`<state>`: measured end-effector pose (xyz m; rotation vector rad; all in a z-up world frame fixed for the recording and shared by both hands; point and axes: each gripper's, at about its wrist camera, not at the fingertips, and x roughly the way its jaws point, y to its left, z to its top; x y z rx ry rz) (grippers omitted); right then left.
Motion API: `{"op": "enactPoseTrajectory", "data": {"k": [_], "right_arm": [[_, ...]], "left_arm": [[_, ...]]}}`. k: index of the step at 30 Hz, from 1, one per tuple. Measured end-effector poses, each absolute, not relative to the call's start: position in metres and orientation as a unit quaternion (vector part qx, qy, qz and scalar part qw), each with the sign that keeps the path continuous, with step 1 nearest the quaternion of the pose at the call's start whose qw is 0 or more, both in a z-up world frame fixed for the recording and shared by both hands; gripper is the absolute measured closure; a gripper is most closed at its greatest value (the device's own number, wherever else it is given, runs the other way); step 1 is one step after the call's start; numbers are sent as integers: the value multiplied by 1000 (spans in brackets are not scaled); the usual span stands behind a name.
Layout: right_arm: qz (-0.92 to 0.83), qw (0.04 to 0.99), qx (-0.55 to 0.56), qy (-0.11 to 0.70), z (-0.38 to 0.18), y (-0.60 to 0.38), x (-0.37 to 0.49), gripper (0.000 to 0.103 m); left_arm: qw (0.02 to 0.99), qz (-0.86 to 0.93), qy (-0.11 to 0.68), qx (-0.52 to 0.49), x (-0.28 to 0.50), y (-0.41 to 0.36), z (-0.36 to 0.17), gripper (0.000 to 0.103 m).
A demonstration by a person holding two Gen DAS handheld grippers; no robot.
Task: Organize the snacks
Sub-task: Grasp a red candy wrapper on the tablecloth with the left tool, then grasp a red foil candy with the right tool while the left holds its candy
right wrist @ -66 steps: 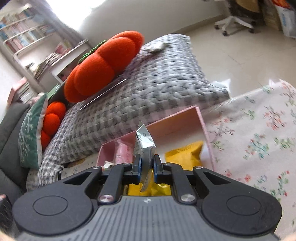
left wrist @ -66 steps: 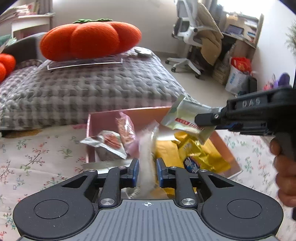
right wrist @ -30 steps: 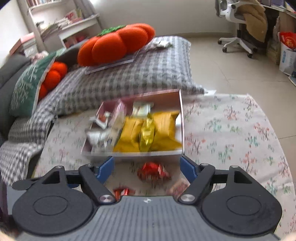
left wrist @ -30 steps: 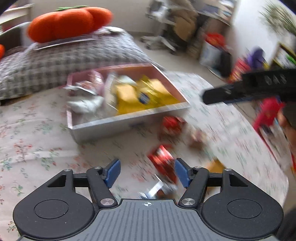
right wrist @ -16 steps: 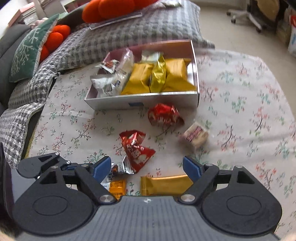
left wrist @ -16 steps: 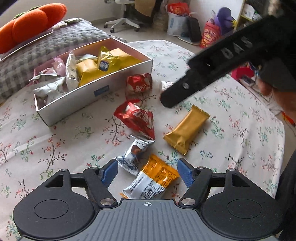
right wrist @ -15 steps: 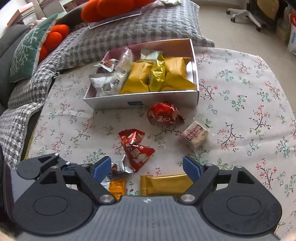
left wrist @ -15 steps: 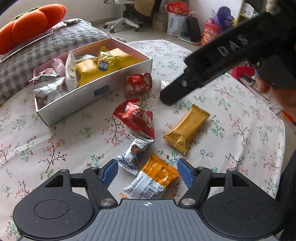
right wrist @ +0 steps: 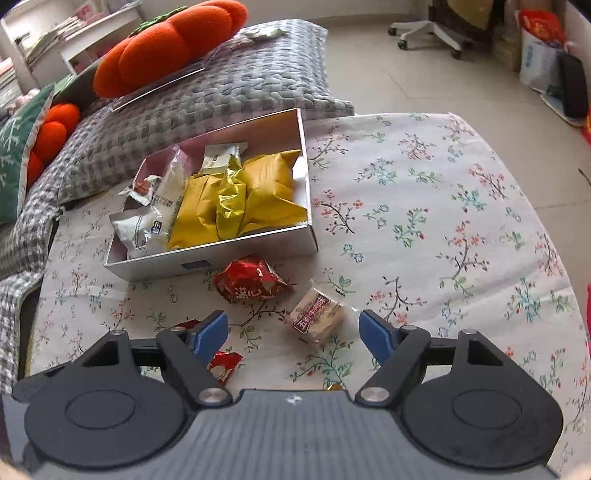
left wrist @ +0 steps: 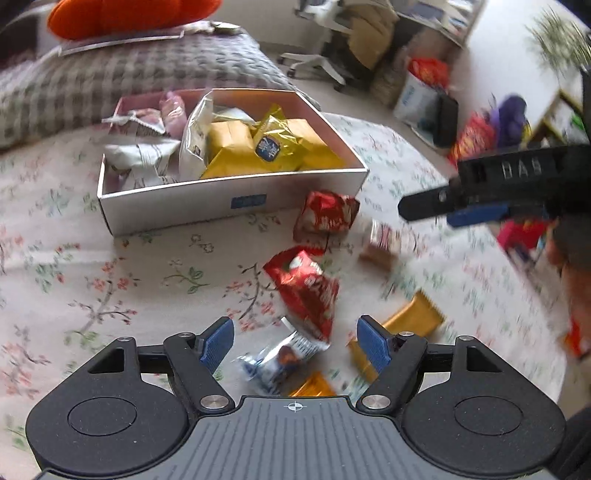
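A white box [left wrist: 236, 201] [right wrist: 221, 254] holds yellow and white snack packets on the floral cloth. Loose snacks lie in front of it: a round red packet [left wrist: 325, 216] [right wrist: 251, 282], a flat red packet [left wrist: 306, 288], a beige biscuit packet [left wrist: 380, 242] [right wrist: 316, 315], a gold bar [left wrist: 399, 325], a silver-blue packet [left wrist: 280, 356] and an orange packet [left wrist: 310, 386]. My left gripper [left wrist: 295, 341] is open and empty above the flat red and silver-blue packets. My right gripper [right wrist: 295, 330] [left wrist: 454, 210] is open and empty, with the beige packet between its fingers.
A grey checked cushion [right wrist: 207, 96] with an orange pumpkin pillow [right wrist: 166, 44] lies behind the box. The cloth's edge drops to a tiled floor [right wrist: 424, 74] at the right, with an office chair [right wrist: 432, 22] and bags [right wrist: 543, 62] beyond.
Both grippers let their packets go into the box, opened and drew back over the loose snacks. In the last half second both moved forward and lower toward them.
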<state>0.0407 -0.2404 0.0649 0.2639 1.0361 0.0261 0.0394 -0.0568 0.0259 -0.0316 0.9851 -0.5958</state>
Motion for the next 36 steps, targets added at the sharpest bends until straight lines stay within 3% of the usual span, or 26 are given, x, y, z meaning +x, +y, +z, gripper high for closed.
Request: {"op": "enactPoseTrajectory", "data": {"k": [9,11,13,15,36], "right_arm": [[20,865,127,486,67,-238,49,32],[25,865,123,486,66,-236,50,32],[26,866,118,485,64,-236,51,32],[26,867,115,484,62,-236,54,33],[120,883,-41,452,29,-187,87,38]], "left_arm": [[856,-242,456,-1,49,-89,9,31],[859,-228,457,2,52,-89,4,39],[860,-223,459,-6,54,-87,2,65],[863,-218,456,-20,57,-81,3,68],[873,-174,452,-64,69,-46,13,68]]}}
